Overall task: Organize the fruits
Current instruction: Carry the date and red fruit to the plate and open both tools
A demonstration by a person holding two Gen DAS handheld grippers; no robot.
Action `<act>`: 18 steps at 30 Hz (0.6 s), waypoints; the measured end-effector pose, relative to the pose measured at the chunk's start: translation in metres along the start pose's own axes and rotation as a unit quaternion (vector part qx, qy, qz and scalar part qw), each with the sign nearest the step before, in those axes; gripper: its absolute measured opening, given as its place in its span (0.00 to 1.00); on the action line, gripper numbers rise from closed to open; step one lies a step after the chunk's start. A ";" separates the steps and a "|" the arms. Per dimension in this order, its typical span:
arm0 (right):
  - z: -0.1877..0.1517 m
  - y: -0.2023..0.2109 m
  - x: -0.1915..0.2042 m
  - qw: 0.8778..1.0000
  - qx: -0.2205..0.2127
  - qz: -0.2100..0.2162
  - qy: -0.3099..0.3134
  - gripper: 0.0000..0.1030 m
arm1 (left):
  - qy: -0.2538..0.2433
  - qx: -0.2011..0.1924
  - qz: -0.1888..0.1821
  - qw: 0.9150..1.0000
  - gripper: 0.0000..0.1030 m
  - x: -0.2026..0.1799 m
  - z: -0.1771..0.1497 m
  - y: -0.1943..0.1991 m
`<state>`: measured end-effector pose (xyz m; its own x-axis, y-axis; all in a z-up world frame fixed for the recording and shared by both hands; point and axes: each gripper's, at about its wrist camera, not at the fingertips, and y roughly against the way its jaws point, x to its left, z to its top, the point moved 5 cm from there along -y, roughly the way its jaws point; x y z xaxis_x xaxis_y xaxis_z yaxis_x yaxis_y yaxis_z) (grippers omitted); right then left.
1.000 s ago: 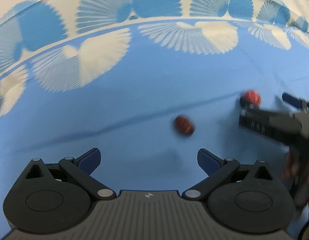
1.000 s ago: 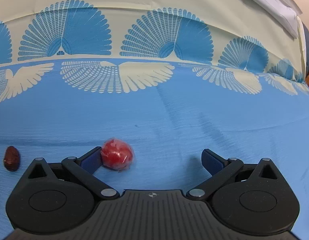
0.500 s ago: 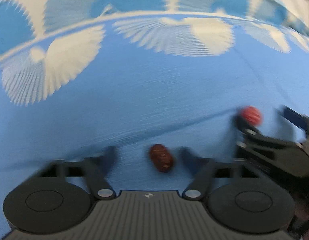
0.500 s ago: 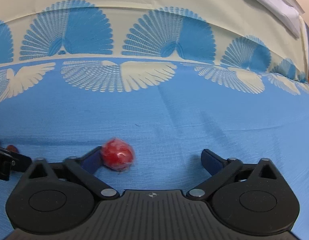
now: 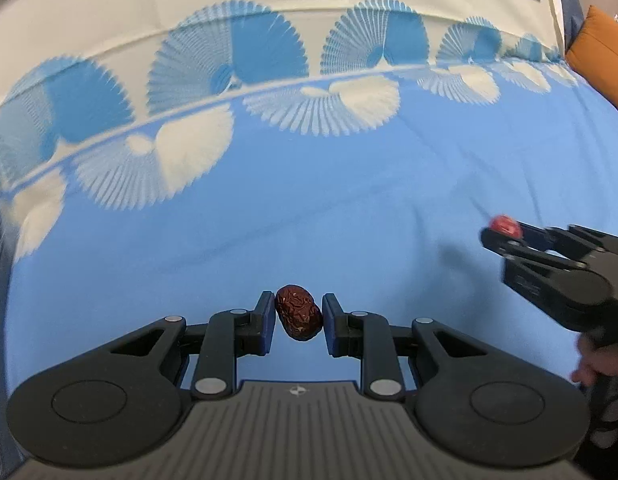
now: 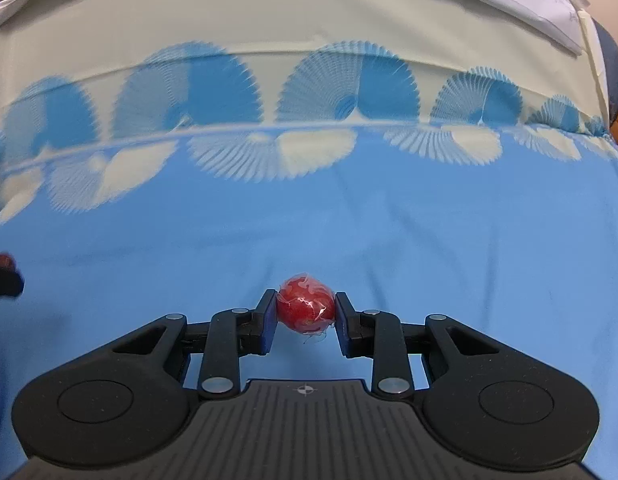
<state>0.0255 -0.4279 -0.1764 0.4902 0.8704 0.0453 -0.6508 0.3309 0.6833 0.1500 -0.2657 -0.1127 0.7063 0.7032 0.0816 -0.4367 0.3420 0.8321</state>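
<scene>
Both grippers clamped on small fruits, raised off the blue cloth.

Left gripper (image 5: 297,320): closed on a wrinkled dark red date (image 5: 299,317), pinched across its narrow waist, long axis running from ten to four o'clock between the pads; probably light, leathery and slightly yielding, so unlikely to slip. Right gripper (image 6: 305,318): jaws just closed on a round red fruit in clear film (image 6: 306,305), held at its widest part; likely light but soft, with slick wrapping, so best squeezed gently and kept centred. Both tools tilted downward over the blue patterned cloth (image 5: 349,208), no container in sight. Seen from the left wrist, right tool at three o'clock, a hand (image 5: 599,362) gripping its handle.
</scene>
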 end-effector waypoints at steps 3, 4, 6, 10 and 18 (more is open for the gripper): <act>-0.019 0.053 0.011 0.999 0.021 0.022 -0.013 0.30 | 0.004 0.008 0.005 1.000 0.27 0.006 -0.030 0.035; -0.023 0.071 0.017 0.999 0.023 0.032 -0.018 0.30 | 0.006 0.006 0.008 1.000 0.27 0.008 -0.041 0.049; -0.028 0.106 0.032 0.998 0.023 0.059 -0.016 0.30 | 0.014 -0.002 0.013 1.000 0.27 0.013 -0.062 0.076; -0.038 0.165 0.071 0.995 0.009 0.103 0.015 0.30 | 0.033 0.000 0.017 0.999 0.27 0.026 -0.110 0.124; -0.048 0.237 0.128 0.984 -0.029 0.162 0.072 0.31 | 0.061 -0.017 0.035 0.997 0.27 0.043 -0.172 0.186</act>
<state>-0.0938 -0.2208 -0.0435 0.1667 0.9751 0.1464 -0.7934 0.0445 0.6071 0.0031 -0.0642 -0.0490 0.6016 0.7957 0.0702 -0.5021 0.3083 0.8080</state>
